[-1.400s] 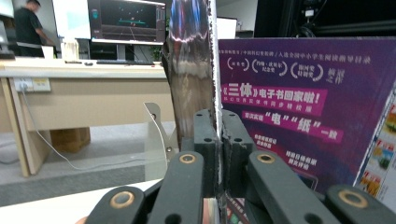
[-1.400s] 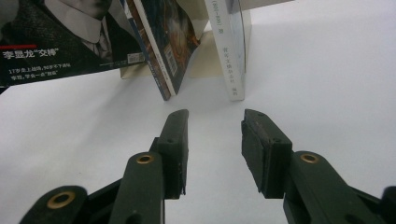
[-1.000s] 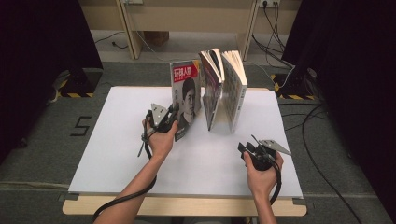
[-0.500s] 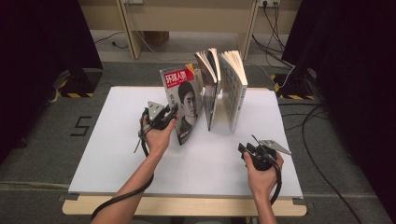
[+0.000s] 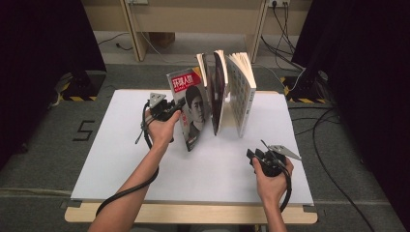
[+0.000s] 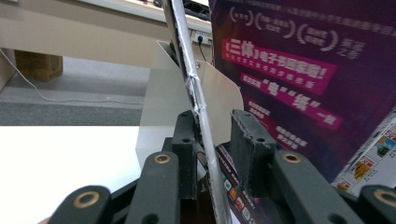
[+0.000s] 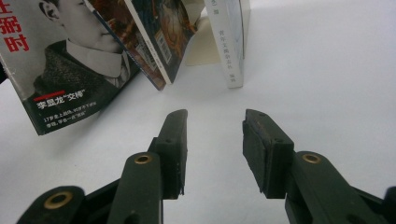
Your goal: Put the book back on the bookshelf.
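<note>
Counter [image 5: 121, 159]: white top on a pale wooden frame, carrying every item below, floor and cables around it. Row of standing books [image 5: 237, 92]: several volumes upright near the far middle of the counter, pages fanned at the top, propped by a pale bookend [image 6: 219, 88] seen past the left gripper's fingers. Magazine [image 5: 191, 108]: red-titled cover with a portrait, standing at the left end of the row and leaning against its neighbour, lower corner on the counter. Left gripper [image 5: 167, 110]: held at the magazine's left edge; in the left gripper view the thin edge of the magazine [image 6: 201, 112] runs up between the two fingers, which have just been opening and now stand apart, one finger [image 6: 184, 140] close against the edge, the other clear of it, so no clamp. Right gripper [image 5: 258, 157]: resting low at the near right of the counter, well apart from the books, fingers [image 7: 264, 149] apart with nothing between them. Risk, as judged: the magazine is limp and rests on a lean alone; with the grip loosened it may slide at the foot or flop towards the person, and a brush from the withdrawing fingers could drag it off the row or tip the neighbouring book.
</note>
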